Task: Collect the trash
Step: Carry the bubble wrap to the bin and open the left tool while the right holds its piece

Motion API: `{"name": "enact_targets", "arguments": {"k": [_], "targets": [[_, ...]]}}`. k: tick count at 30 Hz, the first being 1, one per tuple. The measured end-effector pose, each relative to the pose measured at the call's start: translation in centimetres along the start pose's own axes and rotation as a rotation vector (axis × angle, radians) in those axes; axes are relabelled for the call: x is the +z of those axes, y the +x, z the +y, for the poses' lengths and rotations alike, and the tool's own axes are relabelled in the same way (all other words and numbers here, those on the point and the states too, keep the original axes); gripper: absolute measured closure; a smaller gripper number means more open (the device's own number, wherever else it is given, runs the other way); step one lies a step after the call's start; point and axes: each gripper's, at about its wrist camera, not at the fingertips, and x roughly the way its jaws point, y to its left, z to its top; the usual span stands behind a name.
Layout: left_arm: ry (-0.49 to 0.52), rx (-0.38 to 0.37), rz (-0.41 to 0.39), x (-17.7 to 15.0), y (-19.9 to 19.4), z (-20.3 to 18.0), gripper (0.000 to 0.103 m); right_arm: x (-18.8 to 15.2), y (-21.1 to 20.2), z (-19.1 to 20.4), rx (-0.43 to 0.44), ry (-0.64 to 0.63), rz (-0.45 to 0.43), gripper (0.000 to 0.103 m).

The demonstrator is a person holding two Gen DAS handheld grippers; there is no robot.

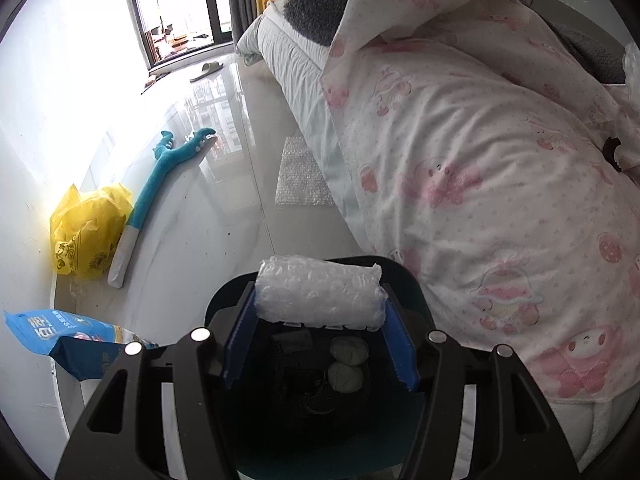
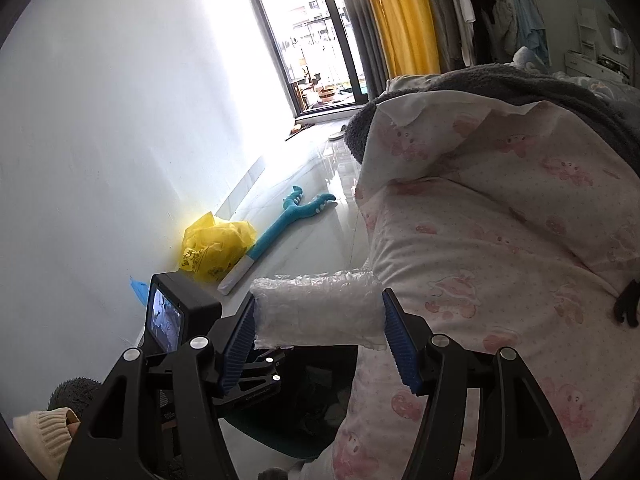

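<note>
Over the bin: the left claw [image 1: 320, 300] hangs above the dark round trash bin [image 1: 412, 280] on the floor at the bed's long edge; crumpled pale wads [image 1: 348, 364] lie inside.
Risk, left: light roll could glance off the rim and land on the glossy tiled floor [image 1: 224, 200], in my judgement.
Risk, right: its roll overlaps the pink-print quilt [image 2: 500, 240] in view; it may snag or drop short.
Left claw state: about half apart, blue pads clamped on the ends of a rolled clear bubble-wrap bundle [image 1: 318, 294].
Right claw state: the right claw [image 2: 320, 320], likewise clamped on a second bubble-wrap roll [image 2: 316, 308].
Remaining: flat bubble-wrap sheet [image 1: 300, 176] on the floor by the bed edge.
</note>
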Motion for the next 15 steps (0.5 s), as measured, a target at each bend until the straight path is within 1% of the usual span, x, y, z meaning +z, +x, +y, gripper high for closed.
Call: {"name": "enact_targets", "arguments": {"k": [4, 9, 15], "targets": [[-0.009, -0.024, 0.054, -1.1, 0.9, 1.2, 0.041, 0.0, 1.5, 1.1, 0.004, -0.012, 0.033, 0.041], [-0.008, -0.034, 0.092, -2.3, 1.2, 2.4, 0.041, -0.1, 3.7, 2.4, 0.014, -0.015, 0.079, 0.041], [-0.039, -0.052, 0.153, -3.7, 1.7, 4.5, 0.041, -0.2, 5.8, 4.0, 0.018, -0.032, 0.114, 0.041]]}}
